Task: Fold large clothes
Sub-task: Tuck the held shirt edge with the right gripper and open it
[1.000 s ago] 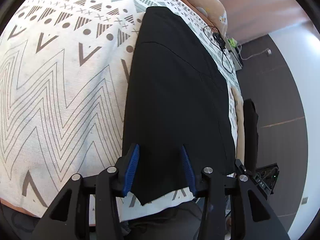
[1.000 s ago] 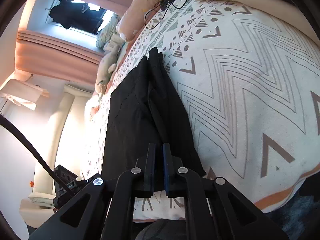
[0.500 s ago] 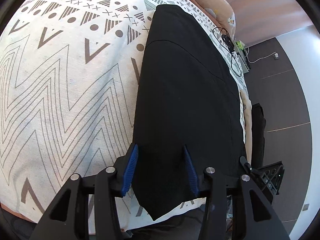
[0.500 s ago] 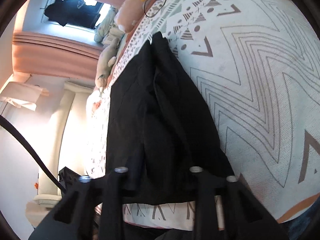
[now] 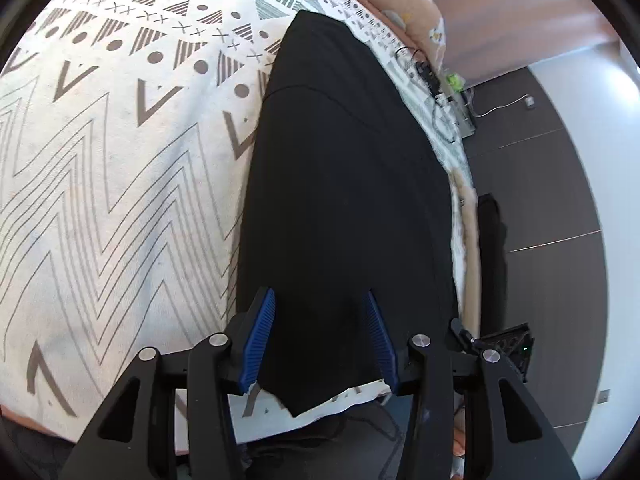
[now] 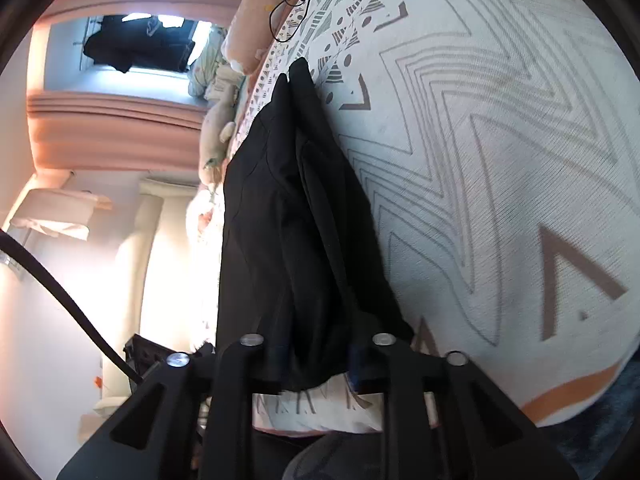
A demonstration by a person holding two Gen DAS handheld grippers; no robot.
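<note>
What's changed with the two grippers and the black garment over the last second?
The right gripper let go: a second ago its jaws were shut on the black garment; now they are opening, the cloth lying loose between them. The left gripper stayed open astride the garment's near end on the patterned bedspread.

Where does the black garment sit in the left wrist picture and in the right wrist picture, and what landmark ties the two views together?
Left wrist: the black garment runs up the centre, right of the patterned bedspread, its near corner between the blue pads.
Right wrist: the garment runs up the centre-left, the bedspread on its right.
Shared landmark: the black cable looped on the bed's far end, upper right in the left view, top centre in the right.
</note>
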